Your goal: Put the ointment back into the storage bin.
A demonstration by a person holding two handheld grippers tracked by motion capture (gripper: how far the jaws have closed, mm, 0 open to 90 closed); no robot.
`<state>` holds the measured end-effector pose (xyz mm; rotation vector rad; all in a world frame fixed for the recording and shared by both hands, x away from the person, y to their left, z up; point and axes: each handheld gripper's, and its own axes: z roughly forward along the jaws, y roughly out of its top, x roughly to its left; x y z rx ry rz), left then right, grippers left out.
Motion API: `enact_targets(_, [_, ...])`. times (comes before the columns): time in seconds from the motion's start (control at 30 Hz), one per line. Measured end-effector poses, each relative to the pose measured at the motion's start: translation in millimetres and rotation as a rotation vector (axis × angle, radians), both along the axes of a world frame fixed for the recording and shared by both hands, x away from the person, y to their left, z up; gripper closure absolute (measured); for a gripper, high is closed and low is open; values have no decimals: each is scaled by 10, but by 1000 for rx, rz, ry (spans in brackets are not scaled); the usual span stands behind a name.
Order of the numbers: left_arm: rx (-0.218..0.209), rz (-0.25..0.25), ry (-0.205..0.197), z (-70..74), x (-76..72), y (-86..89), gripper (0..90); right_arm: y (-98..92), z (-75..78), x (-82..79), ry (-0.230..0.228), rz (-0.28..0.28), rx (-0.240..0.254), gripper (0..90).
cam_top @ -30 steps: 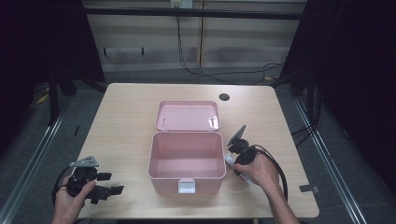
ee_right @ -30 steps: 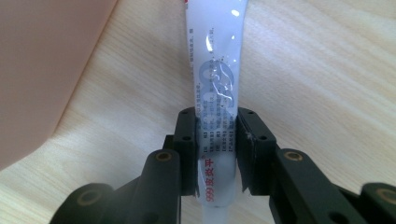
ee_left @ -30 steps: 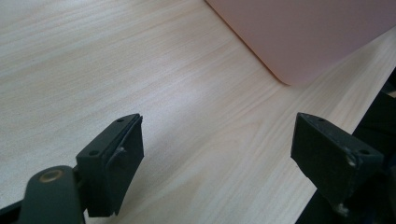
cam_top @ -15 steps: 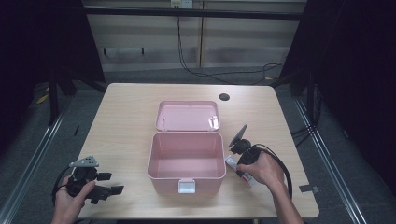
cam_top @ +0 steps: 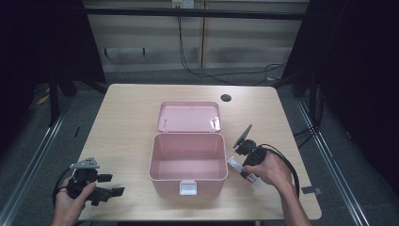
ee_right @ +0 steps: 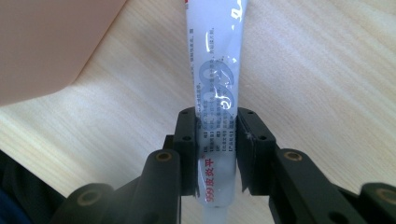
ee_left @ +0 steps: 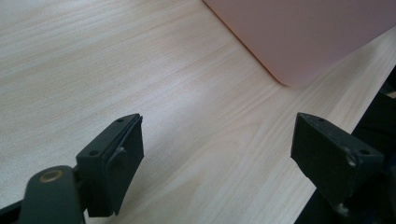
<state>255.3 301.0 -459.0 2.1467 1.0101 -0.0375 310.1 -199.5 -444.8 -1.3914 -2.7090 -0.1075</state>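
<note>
1. Right hand-held gripper [ee_right: 215, 154] pinches a white tube [ee_right: 215, 74] between its two black jaws, the pads pressed on the tube's lower part near its red lettering
2. In the right gripper view the tube runs straight away from the jaws over the wood grain, with grey print and a large pale-blue numeral on its face
3. From the high view the tube [cam_top: 241, 168] lies low over the table [cam_top: 127, 117], just right of the pink box [cam_top: 187, 162], with the person's right hand [cam_top: 270, 169] wrapped round the gripper body
4. That box stands open near the table's front edge, its lid [cam_top: 189, 117] lying flat behind it, a white latch on the front wall
5. Left hand-held gripper [cam_top: 101, 185] sits at the front-left corner, well apart from the box; its jaws stand spread wide with bare table between them, a corner of the pink box [ee_left: 299, 37] ahead
</note>
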Motion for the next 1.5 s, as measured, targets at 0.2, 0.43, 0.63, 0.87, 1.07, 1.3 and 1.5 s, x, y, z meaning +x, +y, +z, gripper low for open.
enact_targets(0.2, [-3, 3, 0, 1, -2, 0, 170, -12, 27, -15, 1, 30, 10, 710])
enact_targets(0.43, [-1, -3, 1, 2, 0, 2, 170, -76, 124, -36, -31, 34, 8, 710])
enact_targets(0.63, [-1, 6, -1, -1, -3, -5, 170, -144, 191, -62, -40, 39, 24, 710])
enact_targets(0.87, [0, 5, 0, -2, 1, -2, 170, -142, 285, -94, -56, 74, 28, 710])
enact_targets(1.07, [1, 17, 0, -1, -3, 5, 170, -151, 372, -119, -70, 113, 14, 710])
enact_targets(1.3, [2, 15, -1, -6, 0, 2, 170, -299, 499, -145, -105, 82, 18, 710])
enact_targets(1.5, [4, 13, -5, -4, -4, -2, 170, -340, 621, -163, -86, 119, 2, 709])
